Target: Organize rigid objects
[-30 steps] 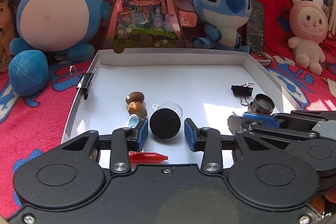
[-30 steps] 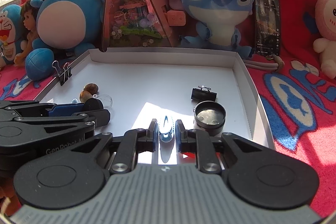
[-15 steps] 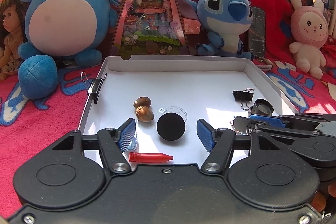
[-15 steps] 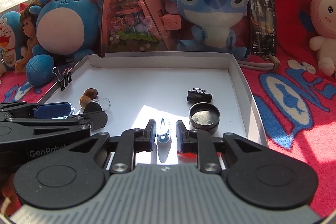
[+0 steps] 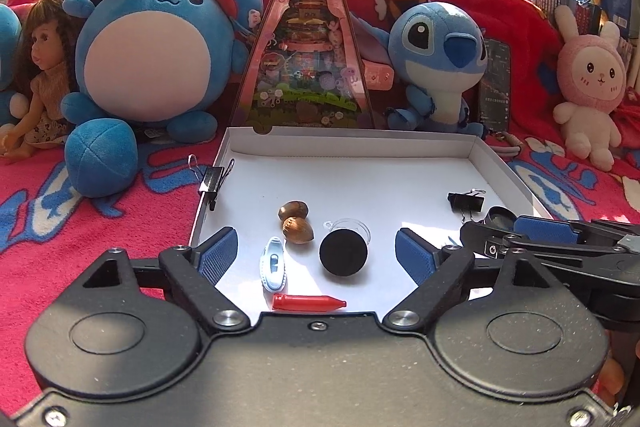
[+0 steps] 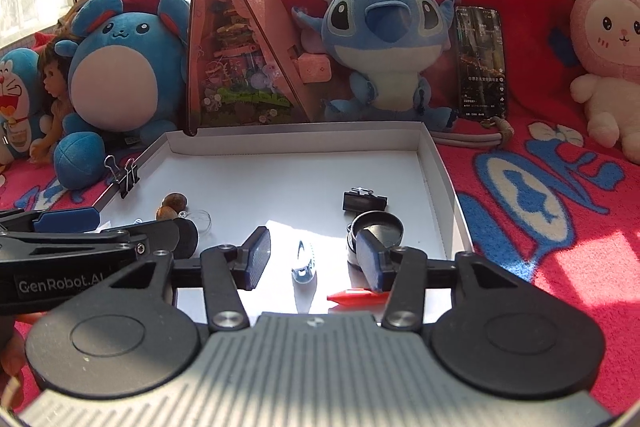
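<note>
A shallow white tray lies on the red blanket and holds small rigid items. My left gripper hangs over its near left part, jaws opening wide. A black disc with a clear suction cup, a pale blue clip and a red cone lie free between the jaws. Two nuts sit just beyond. My right gripper is also opening; another pale blue clip lies loose on the tray between its pads, touching neither. A round black tin sits by its right finger.
Black binder clips: one on the tray's left rim, one inside at right. Plush toys, a doll, a triangular diorama and a phone crowd the blanket behind the tray. A second red cone lies near the right gripper.
Both grippers opened. The left let go of the black disc and drew back and up; the right released the pale blue clip, which now lies on the tray.
</note>
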### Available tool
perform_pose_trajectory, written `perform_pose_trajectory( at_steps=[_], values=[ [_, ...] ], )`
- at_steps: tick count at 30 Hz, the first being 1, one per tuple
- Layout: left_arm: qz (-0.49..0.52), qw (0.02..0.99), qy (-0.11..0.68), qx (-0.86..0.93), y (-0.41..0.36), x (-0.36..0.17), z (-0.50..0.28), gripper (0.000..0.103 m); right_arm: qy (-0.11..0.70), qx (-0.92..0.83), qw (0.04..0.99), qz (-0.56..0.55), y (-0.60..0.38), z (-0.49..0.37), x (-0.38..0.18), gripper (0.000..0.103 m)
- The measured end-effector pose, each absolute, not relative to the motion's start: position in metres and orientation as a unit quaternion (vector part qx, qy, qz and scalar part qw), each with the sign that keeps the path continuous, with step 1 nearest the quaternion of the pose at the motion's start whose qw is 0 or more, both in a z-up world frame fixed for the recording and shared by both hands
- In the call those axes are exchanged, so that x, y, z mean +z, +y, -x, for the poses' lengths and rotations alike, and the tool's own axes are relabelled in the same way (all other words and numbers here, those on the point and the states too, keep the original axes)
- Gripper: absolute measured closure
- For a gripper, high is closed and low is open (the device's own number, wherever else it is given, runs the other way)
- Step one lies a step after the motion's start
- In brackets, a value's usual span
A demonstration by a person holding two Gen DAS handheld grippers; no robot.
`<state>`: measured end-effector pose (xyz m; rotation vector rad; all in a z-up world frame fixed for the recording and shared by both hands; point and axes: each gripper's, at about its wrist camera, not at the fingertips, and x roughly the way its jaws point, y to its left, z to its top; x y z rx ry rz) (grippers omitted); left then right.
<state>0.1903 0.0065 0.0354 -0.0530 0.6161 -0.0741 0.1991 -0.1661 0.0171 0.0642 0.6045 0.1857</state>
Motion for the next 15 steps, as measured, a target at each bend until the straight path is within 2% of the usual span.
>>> perform_pose_trajectory(
  at_steps=[6, 15],
  values=[
    [0.023, 0.952, 0.302, -0.033, 0.011, 0.042, -0.182, 0.015, 0.281, 0.086, 0.955, -0.038, -0.171, -0.191, 0.025, 0.019],
    [0.026, 0.951, 0.307, -0.029, 0.016, 0.046, -0.169, 0.006, 0.267, 0.077, 0.96, -0.031, -0.176, -0.176, 0.034, 0.009]
  ],
)
